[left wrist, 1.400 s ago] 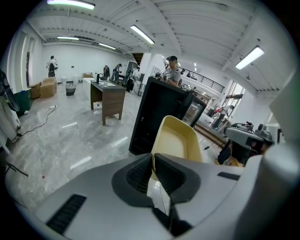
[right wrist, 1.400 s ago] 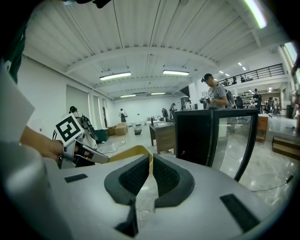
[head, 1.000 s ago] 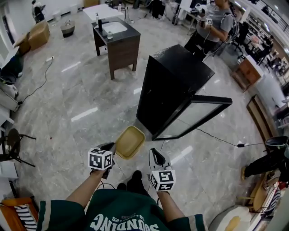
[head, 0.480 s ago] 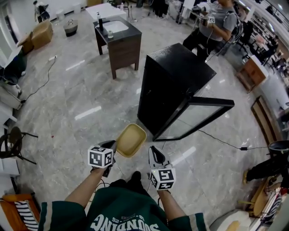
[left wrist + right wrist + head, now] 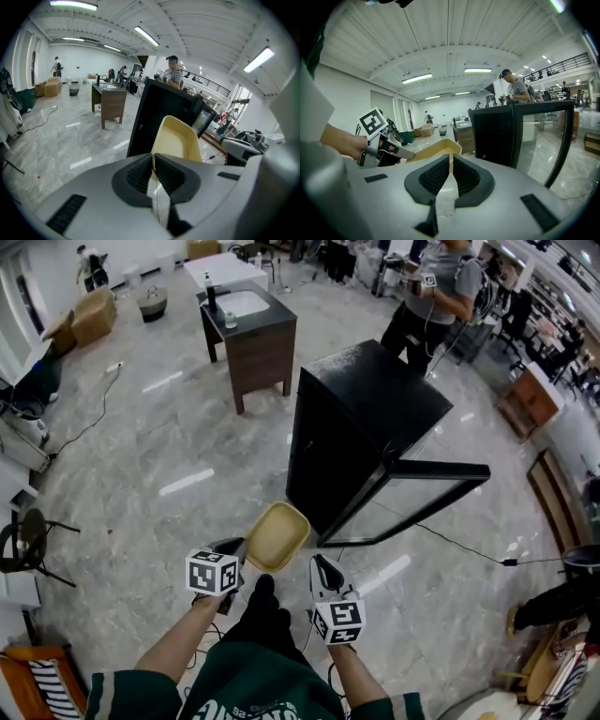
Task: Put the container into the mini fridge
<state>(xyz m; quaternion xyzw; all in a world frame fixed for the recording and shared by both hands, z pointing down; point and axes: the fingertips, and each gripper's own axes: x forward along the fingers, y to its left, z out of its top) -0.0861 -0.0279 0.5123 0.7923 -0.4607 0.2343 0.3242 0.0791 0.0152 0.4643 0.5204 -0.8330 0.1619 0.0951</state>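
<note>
A shallow yellow container point(image 5: 277, 536) hangs over the marble floor, held by its near rim in my left gripper point(image 5: 234, 550), which is shut on it. In the left gripper view the container point(image 5: 180, 138) stands up past the jaws point(image 5: 153, 159). The black mini fridge point(image 5: 366, 423) stands just beyond, its glass door point(image 5: 417, 498) swung open to the right. My right gripper point(image 5: 322, 570) is shut and holds nothing, a little right of the container. In the right gripper view the container point(image 5: 436, 150) and left gripper point(image 5: 379, 145) lie left of the fridge point(image 5: 497, 136).
A dark wooden sink cabinet point(image 5: 246, 329) stands left of and behind the fridge. A person point(image 5: 433, 292) stands behind the fridge. A cable point(image 5: 459, 545) runs across the floor to the right. A chair point(image 5: 28, 545) and boxes point(image 5: 94, 315) line the left side.
The view has edged forward, and a foot now shows between the grippers. The container stays in the left gripper, slightly nearer the fridge's open front.
</note>
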